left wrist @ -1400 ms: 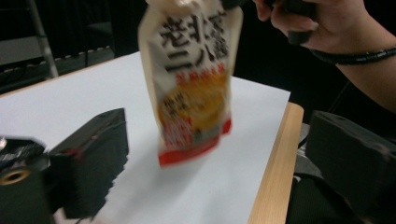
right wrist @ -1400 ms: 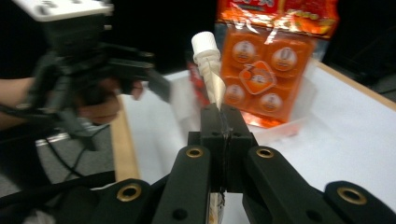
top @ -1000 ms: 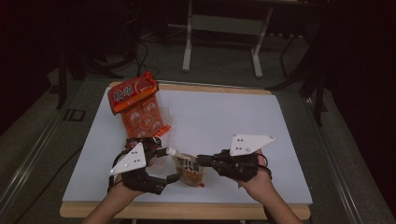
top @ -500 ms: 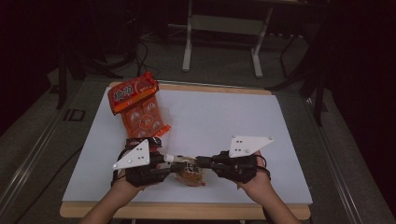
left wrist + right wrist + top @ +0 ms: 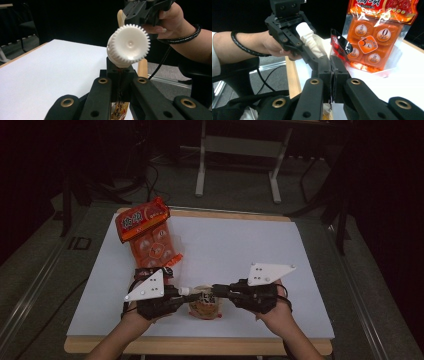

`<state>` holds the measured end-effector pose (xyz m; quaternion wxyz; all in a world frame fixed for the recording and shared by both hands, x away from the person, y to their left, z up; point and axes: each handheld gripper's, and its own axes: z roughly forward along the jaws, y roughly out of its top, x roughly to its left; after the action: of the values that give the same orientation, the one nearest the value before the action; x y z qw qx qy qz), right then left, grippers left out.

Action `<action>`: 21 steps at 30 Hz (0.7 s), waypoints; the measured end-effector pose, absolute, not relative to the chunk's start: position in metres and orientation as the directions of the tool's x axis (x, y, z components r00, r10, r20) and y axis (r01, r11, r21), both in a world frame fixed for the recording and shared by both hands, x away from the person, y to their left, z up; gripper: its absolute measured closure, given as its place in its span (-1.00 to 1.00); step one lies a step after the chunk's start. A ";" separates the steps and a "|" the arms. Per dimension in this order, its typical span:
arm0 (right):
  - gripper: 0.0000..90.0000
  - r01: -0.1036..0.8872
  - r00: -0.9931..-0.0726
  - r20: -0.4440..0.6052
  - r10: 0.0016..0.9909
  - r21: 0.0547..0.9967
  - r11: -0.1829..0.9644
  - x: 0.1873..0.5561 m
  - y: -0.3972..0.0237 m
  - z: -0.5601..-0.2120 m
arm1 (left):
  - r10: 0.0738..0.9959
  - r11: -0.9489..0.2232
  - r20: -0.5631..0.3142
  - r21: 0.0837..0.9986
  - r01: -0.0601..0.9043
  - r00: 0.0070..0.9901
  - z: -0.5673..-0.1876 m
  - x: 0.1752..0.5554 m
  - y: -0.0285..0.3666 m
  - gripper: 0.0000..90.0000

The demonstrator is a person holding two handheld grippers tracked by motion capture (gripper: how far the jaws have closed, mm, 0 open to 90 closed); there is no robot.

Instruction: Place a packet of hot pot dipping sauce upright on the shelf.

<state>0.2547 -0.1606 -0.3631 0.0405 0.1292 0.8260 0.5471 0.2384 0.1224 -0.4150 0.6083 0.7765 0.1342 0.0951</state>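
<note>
White tabletop (image 5: 260,245), spouted pouch (image 5: 204,302) between both tongs, left tongs (image 5: 181,291) and right tongs (image 5: 220,289) clamped on it

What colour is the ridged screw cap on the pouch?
White: the cap shows best in the left gripper view, its ridged rim facing the camera.

White ribbed cap (image 5: 128,43) on brown-printed pouch (image 5: 204,304); orange snack bag (image 5: 150,237) with round badges; white table mat (image 5: 240,245)

small spouted snack pouch (image 5: 204,304): glossy printed film — ribbed white plastic screw cap (image 5: 128,44), smooth.
large orange snack bag (image 5: 150,237): shiny crinkled plastic, clear in parts.
white worktop (image 5: 240,250): matt, smooth sheet — pale wood edge.
fingers (image 5: 325,67): matt black plastic, brass-coloured rivets.
</note>
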 end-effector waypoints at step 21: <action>-0.55 0.207 -0.894 0.091 0.439 0.953 0.223 0.273 -0.197 -0.370 | 0.394 -0.237 0.039 0.970 0.060 0.918 -0.399 0.242 0.151 1.00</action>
<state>0.2730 -0.1970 -0.3697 0.0987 0.2080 0.7756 0.5877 0.2416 0.1512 -0.3988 0.5997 0.7742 0.1469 0.1392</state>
